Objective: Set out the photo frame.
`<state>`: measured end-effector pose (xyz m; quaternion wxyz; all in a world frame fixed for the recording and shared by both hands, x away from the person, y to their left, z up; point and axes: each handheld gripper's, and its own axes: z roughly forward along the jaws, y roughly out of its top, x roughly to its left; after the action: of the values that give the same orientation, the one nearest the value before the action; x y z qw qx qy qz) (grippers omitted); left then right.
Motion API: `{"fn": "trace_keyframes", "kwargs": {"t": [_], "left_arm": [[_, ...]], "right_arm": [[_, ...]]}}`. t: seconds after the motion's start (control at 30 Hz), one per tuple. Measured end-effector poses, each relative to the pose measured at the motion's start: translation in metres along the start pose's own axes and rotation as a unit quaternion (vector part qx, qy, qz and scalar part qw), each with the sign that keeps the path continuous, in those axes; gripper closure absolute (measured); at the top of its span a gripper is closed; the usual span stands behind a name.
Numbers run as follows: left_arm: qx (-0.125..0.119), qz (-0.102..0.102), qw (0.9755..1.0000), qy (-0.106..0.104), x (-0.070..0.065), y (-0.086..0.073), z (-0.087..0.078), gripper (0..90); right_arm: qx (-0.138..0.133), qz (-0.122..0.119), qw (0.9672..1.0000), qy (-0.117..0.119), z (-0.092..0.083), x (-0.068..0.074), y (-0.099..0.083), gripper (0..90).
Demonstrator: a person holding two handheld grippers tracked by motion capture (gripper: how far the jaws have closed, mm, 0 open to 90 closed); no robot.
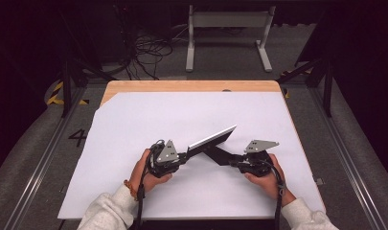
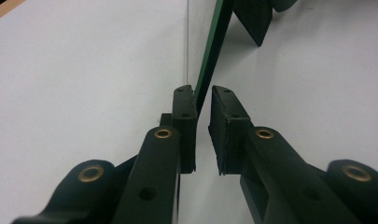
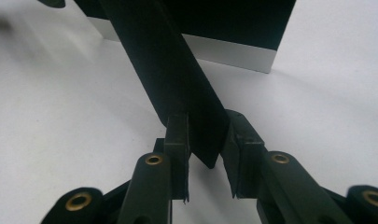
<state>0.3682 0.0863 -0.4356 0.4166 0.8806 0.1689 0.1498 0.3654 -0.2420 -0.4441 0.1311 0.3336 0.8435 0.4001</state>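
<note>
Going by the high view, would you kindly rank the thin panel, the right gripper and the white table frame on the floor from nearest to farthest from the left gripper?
1. Thin panel: its lower end sits at the left gripper.
2. Right gripper: just to the right, across the white sheet.
3. White table frame: on the floor beyond the table's far edge.

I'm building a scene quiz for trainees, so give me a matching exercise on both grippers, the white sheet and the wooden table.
Things:
1. left gripper
2. right gripper
3. white sheet
4. wooden table

Places:
A. bare strip along the far edge
B. jaws either side of the dark flap
C. covers most of the tabletop
D. jaws either side of the raised panel with the green edge

Pairs: 1-D, 2-B, 3-C, 4-A
</note>
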Motion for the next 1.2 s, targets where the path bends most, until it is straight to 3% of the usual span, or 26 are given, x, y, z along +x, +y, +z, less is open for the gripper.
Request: {"fn": "trace_keyframes", "kwargs": {"t": [0.17,0.53,0.8,0.97,1.2], "left_arm": [[0.002,0.003,1.0000,-0.003,-0.002,0.000,0.002,80.1],[0.004,0.001,1.0000,-0.006,-0.001,-0.001,0.005,80.2],[0.006,0.008,0.9999,-0.012,-0.001,-0.001,0.006,80.7],[0.007,0.014,0.9998,-0.014,-0.004,0.001,0.006,81.0],[0.007,0.018,0.9996,-0.019,-0.006,0.001,0.004,81.5]], "right_arm": [[-0.008,0.001,0.9998,-0.019,-0.002,0.000,0.001,66.3],[-0.050,-0.014,0.9979,-0.038,-0.019,0.004,0.009,65.0],[-0.047,-0.021,0.9977,-0.045,-0.016,0.005,0.015,60.0],[-0.087,-0.029,0.9947,-0.047,-0.024,0.009,0.030,73.8],[-0.105,-0.032,0.9928,-0.048,-0.019,0.009,0.041,85.0]]}}
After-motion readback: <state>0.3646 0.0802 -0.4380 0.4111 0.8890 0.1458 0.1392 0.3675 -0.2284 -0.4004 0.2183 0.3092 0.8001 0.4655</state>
